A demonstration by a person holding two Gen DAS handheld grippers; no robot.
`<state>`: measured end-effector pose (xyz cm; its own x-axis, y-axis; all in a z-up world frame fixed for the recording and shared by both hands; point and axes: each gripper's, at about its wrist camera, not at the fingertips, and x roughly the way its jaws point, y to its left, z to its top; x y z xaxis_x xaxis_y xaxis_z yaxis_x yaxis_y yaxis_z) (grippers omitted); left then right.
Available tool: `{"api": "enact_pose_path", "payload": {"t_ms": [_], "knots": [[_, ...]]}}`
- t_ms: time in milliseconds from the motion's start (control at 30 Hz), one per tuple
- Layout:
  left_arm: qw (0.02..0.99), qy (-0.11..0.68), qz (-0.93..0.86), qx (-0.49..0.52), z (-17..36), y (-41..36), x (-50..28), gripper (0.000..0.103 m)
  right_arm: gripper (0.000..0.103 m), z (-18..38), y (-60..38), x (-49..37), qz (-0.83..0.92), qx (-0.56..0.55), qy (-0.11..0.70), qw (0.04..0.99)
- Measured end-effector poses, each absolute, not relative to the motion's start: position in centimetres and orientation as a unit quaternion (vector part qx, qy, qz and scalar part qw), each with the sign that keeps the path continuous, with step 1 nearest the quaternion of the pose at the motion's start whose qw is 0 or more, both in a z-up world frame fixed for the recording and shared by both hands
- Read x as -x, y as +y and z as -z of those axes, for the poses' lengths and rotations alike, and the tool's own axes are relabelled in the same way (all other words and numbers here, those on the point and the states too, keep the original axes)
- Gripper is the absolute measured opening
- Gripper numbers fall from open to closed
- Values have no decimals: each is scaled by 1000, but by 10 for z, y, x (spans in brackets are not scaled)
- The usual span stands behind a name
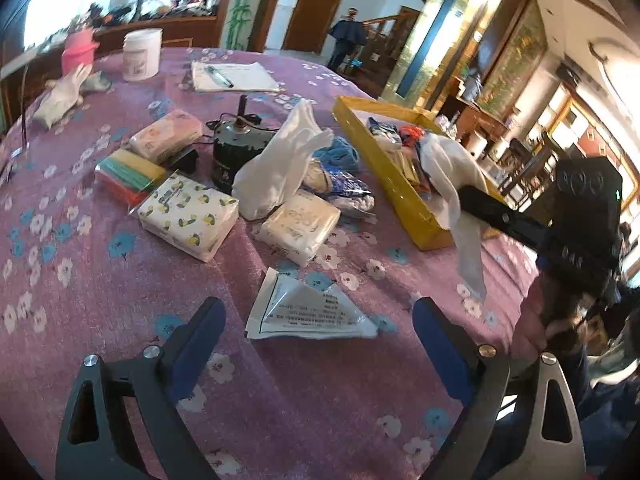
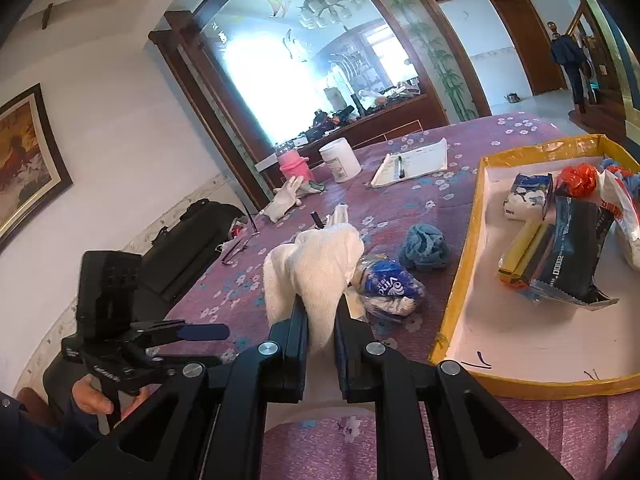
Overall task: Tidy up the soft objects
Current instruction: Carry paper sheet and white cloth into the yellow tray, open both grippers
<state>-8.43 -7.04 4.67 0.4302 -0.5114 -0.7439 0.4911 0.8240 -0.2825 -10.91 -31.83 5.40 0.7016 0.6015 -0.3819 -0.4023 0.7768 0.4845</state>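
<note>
A round table under a purple flowered cloth (image 1: pixel 100 300) fills both views, its near half mostly bare, its far edge curving away toward a doorway. One yellow-rimmed tray (image 2: pixel 460 308) sits at its right side, near the table's edge, with open white floor at its near end and a cluster of packets and one red bundle (image 2: pixel 578 178) at the far end. Three wrapped tissue packs lie in the middle: a lemon-print one (image 1: pixel 188 216), a pale one (image 1: pixel 298 226), a pink-dotted one (image 1: pixel 168 134). Beside them are one pack of coloured sponges (image 1: pixel 128 176), one dark canister (image 1: pixel 236 152), one blue cloth (image 2: pixel 424 246), one blue-and-white bag (image 2: pixel 390 286) and one flat printed sachet (image 1: pixel 308 312). The right gripper (image 2: pixel 318 306) pinches a white towel (image 2: pixel 316 268) between nearly closed jaws; in the left wrist view the towel hangs over the tray's near corner. The left gripper (image 1: pixel 320 324) hovers with jaws spread wide and empty, the sachet lying between and just beyond its fingertips (image 1: pixel 212 312).
</note>
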Motion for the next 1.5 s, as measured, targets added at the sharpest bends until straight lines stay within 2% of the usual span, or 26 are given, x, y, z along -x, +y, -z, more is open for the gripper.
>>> {"api": "enact_pose_path", "payload": {"t_ms": [167,300,533,567,600,633,700,833,1100,1500], "knots": [[808,471,342,-94,-32,-94,85,94,13,-53,-318,112,-284,-185,268,902],[804,458,329,-189,-28,-105,84,94,13,-53,-320,112,-282,-186,269,902],[792,443,335,-253,-19,-123,62,94,13,-52,-321,111,-281,-190,270,901],[790,440,338,-259,-18,-127,61,93,13,-52,-321,112,-281,-190,269,901],[790,440,337,-263,-16,-129,60,81,13,-52,-321,112,-280,-190,269,902],[787,450,332,-261,-12,-132,57,57,13,-52,-323,113,-279,-190,269,902],[796,451,329,-232,-15,-130,54,55,13,-52,-324,113,-278,-192,268,902],[809,452,320,-197,-13,-128,56,54,13,-49,-325,111,-275,-193,274,901],[844,433,314,-44,-33,-111,60,53,13,-41,-322,103,-262,-195,288,900],[841,416,346,-5,-61,-149,54,54,13,-52,-362,111,-206,-217,262,918]]}}
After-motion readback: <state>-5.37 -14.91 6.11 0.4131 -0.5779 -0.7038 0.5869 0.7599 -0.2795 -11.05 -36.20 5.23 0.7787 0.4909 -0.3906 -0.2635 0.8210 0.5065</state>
